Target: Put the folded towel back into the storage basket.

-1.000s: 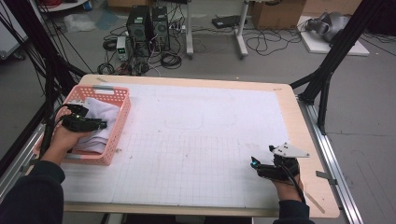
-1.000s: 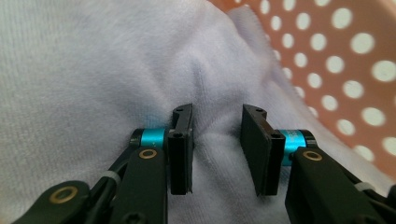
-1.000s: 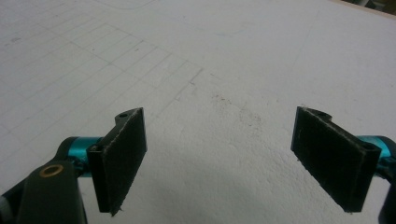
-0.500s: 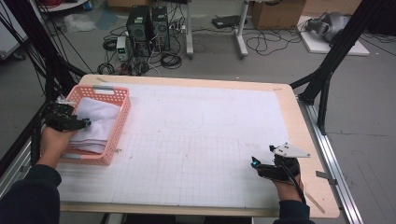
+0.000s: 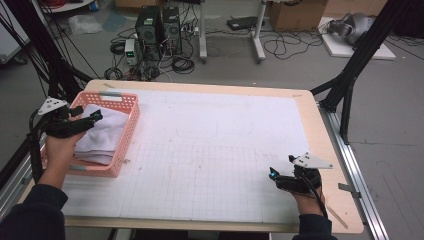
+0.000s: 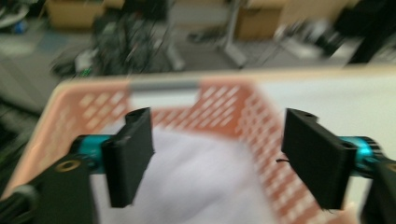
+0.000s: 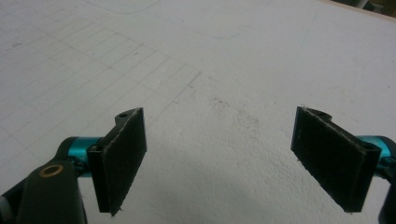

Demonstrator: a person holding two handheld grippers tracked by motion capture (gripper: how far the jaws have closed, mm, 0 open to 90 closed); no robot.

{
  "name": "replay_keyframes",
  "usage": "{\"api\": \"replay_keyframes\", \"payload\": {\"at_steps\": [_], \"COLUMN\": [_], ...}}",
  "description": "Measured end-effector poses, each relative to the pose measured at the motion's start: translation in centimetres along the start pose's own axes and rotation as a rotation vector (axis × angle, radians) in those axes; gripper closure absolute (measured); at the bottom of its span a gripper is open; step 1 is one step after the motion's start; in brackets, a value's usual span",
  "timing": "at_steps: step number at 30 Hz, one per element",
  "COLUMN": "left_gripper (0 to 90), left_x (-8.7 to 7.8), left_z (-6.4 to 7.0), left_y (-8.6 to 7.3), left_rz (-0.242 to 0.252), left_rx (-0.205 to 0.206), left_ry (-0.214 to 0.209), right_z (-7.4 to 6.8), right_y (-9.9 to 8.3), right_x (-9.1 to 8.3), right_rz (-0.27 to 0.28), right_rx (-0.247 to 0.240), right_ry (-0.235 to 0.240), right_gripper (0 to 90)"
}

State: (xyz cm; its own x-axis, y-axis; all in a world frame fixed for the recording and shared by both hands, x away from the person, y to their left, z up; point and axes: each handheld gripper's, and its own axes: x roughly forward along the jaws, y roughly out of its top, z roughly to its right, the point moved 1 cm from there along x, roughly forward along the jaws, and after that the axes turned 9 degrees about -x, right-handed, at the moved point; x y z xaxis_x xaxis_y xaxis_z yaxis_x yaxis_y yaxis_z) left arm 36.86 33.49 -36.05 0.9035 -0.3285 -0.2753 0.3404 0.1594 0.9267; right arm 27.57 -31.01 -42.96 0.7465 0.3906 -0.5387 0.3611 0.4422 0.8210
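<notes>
Dark sleeves; black tool [image 5: 273, 173] jaws, teal fittings, grey plates.

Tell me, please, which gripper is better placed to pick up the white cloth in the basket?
The left gripper: it hovers open right over the white cloth in the pink basket, while the right gripper rests far off near the table's opposite corner.

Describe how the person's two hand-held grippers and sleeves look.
Each hand-held gripper, left and right, is black, with two flat rectangular black jaws on teal metal fittings and a brass-coloured ring at the base. A grey three-cornered plate sits on top and a black cable trails behind. The person wears dark long sleeves.
</notes>
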Motion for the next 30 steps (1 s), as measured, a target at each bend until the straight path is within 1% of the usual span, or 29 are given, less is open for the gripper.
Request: {"api": "replay_keyframes", "payload": {"at_steps": [1, 3, 4, 6, 7, 8, 9, 10, 11, 12, 13, 14, 15, 17, 19, 21, 22, 26, 28, 30], "left_gripper": [19.7, 17.8, 17.8, 17.8, 17.9, 17.8, 17.8, 17.9, 17.9, 18.3, 19.2, 19.3, 19.5, 20.0, 20.2, 20.3, 20.2, 20.4, 20.4, 20.4], "left_x": [-0.2, -0.6, -0.8, -1.0, -1.1, -1.2, -1.2, -1.2, -1.1, -0.9, -0.7, -0.3, -0.3, 0.3, 0.7, 1.0, 1.2, 1.7, 1.7, 1.8], "left_z": [0.8, 2.2, 3.3, 5.2, 6.3, 7.1, 8.1, 9.4, 10.4, 11.3, 12.2, 13.5, 13.5, 14.8, 15.7, 16.4, 16.7, 17.5, 17.7, 17.9], "left_y": [0.2, 0.4, 0.4, 0.4, 0.3, 0.2, 0.1, -0.3, -0.7, -1.1, -1.7, -2.5, -2.5, -3.6, -4.4, -5.1, -5.4, -6.7, -7.3, -8.3], "left_rz": [0.027, 0.056, 0.071, 0.083, 0.091, 0.094, 0.095, 0.093, 0.084, 0.065, 0.049, 0.026, 0.026, -0.001, -0.012, -0.025, -0.032, -0.071, -0.078, -0.094], "left_rx": [0.001, 0.01, 0.017, 0.019, 0.025, 0.035, 0.046, 0.066, 0.087, 0.115, 0.143, 0.157, 0.157, 0.138, 0.135, 0.134, 0.135, 0.158, 0.158, 0.16], "left_ry": [-0.034, -0.079, -0.116, -0.183, -0.221, -0.249, -0.281, -0.313, -0.338, -0.36, -0.372, -0.402, -0.402, -0.446, -0.469, -0.489, -0.5, -0.516, -0.522, -0.524], "right_z": [0.0, 0.0, 0.0, 0.1, 0.0, 0.1, 0.1, 0.0, 0.0, 0.0, 0.0, 0.0, 0.1, 0.2, 0.3, 0.4, 0.3, 0.3, 0.2, 0.3], "right_y": [0.0, 0.0, 0.0, 0.0, 0.1, 0.1, 0.1, 0.1, 0.1, 0.1, 0.1, 0.0, 0.0, -0.1, -0.2, -0.3, -0.3, -0.2, -0.2, -0.3], "right_x": [-0.1, -0.1, -0.1, -0.1, -0.1, -0.1, -0.1, -0.1, -0.1, -0.1, -0.1, -0.2, -0.2, -0.4, -0.4, -0.4, -0.4, -0.5, -0.5, -0.4], "right_rz": [0.003, 0.008, 0.008, 0.01, 0.013, 0.017, 0.017, 0.019, 0.021, 0.024, 0.029, 0.042, 0.05, 0.058, 0.066, 0.067, 0.067, 0.075, 0.073, 0.077], "right_rx": [0.0, 0.001, 0.003, 0.005, 0.01, 0.005, 0.005, 0.005, 0.005, 0.005, 0.01, 0.022, 0.022, 0.028, 0.035, 0.039, 0.049, 0.039, 0.041, 0.05], "right_ry": [0.001, -0.001, 0.002, -0.001, 0.001, 0.003, 0.003, 0.003, 0.005, 0.009, 0.011, 0.017, 0.018, 0.018, 0.016, 0.017, 0.013, 0.014, 0.012, 0.014], "right_gripper": [17.0, 17.0, 17.0, 17.0, 17.0, 17.0, 17.0, 17.0, 17.0, 17.0, 17.0, 17.0, 17.0, 17.0, 17.0, 17.0, 17.0, 17.0, 17.0, 17.0]}}
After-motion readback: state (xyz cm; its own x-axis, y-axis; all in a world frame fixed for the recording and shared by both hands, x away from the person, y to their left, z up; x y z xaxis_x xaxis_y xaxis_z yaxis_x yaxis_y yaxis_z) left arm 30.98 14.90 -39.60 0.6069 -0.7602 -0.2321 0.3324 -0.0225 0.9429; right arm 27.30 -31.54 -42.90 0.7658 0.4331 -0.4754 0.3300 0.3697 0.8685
